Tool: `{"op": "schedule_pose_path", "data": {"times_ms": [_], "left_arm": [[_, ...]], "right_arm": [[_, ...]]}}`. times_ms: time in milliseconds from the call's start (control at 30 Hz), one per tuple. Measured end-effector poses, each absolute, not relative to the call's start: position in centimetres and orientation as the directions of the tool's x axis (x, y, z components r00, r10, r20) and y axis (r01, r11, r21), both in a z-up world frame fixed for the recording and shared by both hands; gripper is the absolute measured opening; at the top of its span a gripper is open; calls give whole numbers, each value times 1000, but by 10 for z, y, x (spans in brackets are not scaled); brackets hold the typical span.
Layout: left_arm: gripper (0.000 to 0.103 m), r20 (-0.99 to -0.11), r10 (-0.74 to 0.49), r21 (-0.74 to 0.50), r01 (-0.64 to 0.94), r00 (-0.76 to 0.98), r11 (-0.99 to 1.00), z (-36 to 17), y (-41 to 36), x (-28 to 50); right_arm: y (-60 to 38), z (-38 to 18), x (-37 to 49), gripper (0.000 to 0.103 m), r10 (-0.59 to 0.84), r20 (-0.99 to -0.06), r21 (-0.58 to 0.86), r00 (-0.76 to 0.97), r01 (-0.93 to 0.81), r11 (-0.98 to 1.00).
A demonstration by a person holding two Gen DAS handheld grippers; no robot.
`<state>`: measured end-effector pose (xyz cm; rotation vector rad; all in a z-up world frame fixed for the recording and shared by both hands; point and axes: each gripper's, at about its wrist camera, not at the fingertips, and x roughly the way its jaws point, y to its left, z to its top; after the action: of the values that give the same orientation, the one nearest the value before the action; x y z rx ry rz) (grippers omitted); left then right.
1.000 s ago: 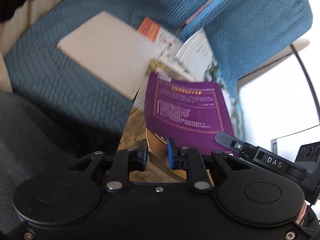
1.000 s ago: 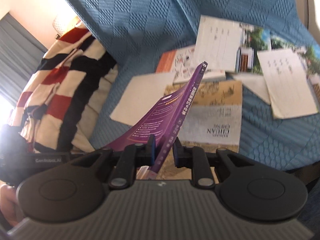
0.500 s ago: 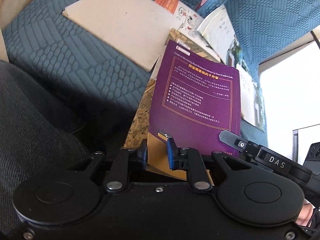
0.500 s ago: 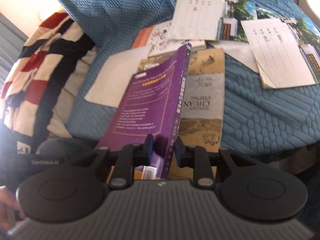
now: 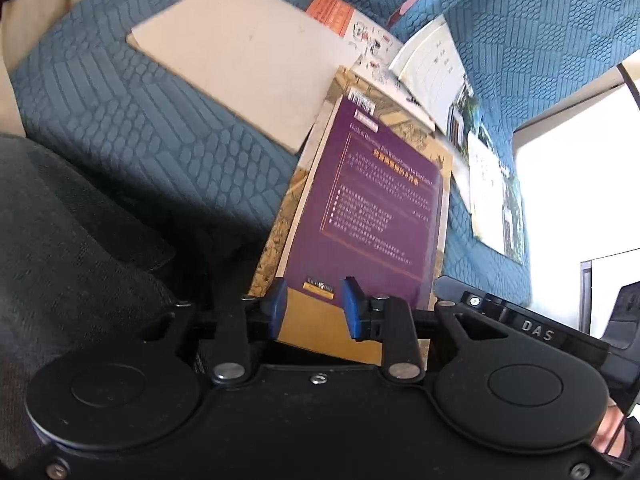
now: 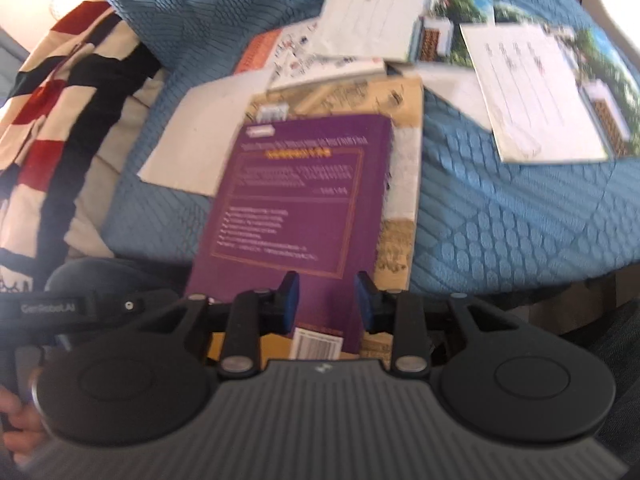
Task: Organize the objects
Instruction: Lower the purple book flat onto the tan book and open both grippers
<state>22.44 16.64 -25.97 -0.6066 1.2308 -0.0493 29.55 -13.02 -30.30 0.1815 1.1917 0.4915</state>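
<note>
Right wrist view: I've just let both sets of jaws spread, so the purple book (image 6: 296, 196) now lies flat on the tan book (image 6: 404, 128), right gripper (image 6: 327, 302) and left gripper (image 5: 310, 307) gripping nothing — stack growing.

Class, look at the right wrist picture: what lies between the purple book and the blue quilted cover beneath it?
The beige illustrated book lies there, flat on the blue quilted cover with the purple book on top; both wrist views show this.

A blue quilted sofa cover (image 6: 500, 220) fills the background, with what seems bright window light (image 5: 568, 184) beside it.
</note>
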Motion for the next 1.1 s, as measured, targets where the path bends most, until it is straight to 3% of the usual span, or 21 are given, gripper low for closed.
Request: {"op": "schedule_pose_path", "data": {"times_ms": [667,1100], "left_arm": [[27,-785,-252,-365,-94,566,926,-142,139,193],[27,-743,-298,-388,-23,599,921,-125,109,162]], "right_arm": [[-134,-176,241,34,485,-691,304,536,-393,868],[-142,-153,200,34,489,-624,271,610,-418,867]]}}
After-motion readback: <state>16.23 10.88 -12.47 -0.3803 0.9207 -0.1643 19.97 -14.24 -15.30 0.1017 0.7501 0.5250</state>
